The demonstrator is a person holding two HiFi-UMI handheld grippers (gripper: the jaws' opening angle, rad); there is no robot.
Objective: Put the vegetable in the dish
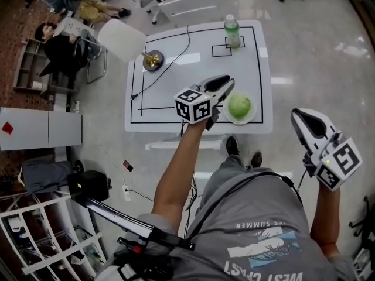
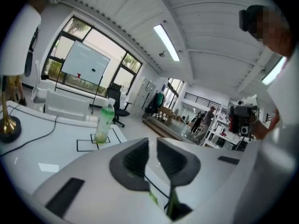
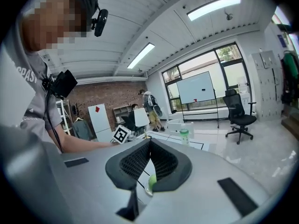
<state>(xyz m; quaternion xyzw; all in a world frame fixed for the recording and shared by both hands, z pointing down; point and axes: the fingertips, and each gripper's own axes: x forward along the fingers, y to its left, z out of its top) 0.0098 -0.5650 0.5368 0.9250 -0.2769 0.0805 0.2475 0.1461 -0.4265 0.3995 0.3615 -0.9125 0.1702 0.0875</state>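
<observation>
A round green cabbage (image 1: 239, 106) lies in a white dish (image 1: 253, 117) at the front right of the white table (image 1: 176, 92). My left gripper (image 1: 227, 86) hovers over the table just left of the dish, apart from the cabbage. In the left gripper view its jaws (image 2: 153, 141) stand a narrow gap apart with nothing between them. My right gripper (image 1: 297, 115) hangs over the floor, right of the table's corner. Its jaw tips (image 3: 149, 141) meet and hold nothing. A sliver of green (image 3: 152, 181) shows low through the slot between its jaws.
A green bottle (image 1: 232, 31) stands in a taped square at the table's back right. A lamp with a white shade (image 1: 121, 40) and gold base (image 1: 153, 60) sits at the back left, its cable crossing the table. Seated people and chairs are at upper left, a white rack (image 1: 35, 233) at lower left.
</observation>
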